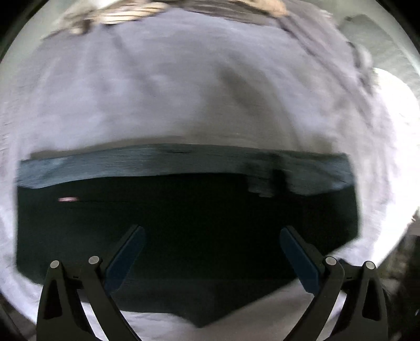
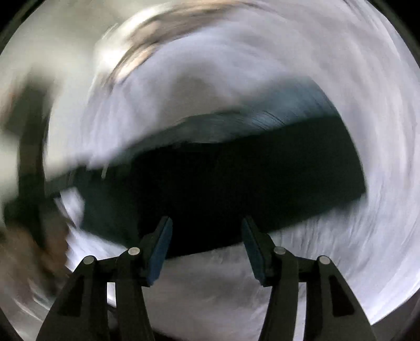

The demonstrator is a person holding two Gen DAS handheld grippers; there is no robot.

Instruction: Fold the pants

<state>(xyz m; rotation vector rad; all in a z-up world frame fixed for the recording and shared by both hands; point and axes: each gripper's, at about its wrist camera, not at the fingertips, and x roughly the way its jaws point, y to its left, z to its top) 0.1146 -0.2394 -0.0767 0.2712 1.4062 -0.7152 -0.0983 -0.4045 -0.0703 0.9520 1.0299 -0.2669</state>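
Dark pants (image 1: 183, 230) lie folded flat on a pale sheet (image 1: 157, 91), with a lighter blue-grey band along their far edge. My left gripper (image 1: 212, 233) is open and empty, its blue pads spread above the pants' near part. In the right wrist view the same pants (image 2: 236, 183) show as a dark slab, blurred by motion. My right gripper (image 2: 207, 225) is open and empty over the pants' near edge. The left gripper's dark arm shows blurred at the far left (image 2: 29, 147).
The pale sheet (image 2: 367, 236) covers the surface all around the pants. A striped, tan cloth (image 1: 118, 13) lies at the far edge. A white pillow-like shape (image 1: 393, 105) sits at the right.
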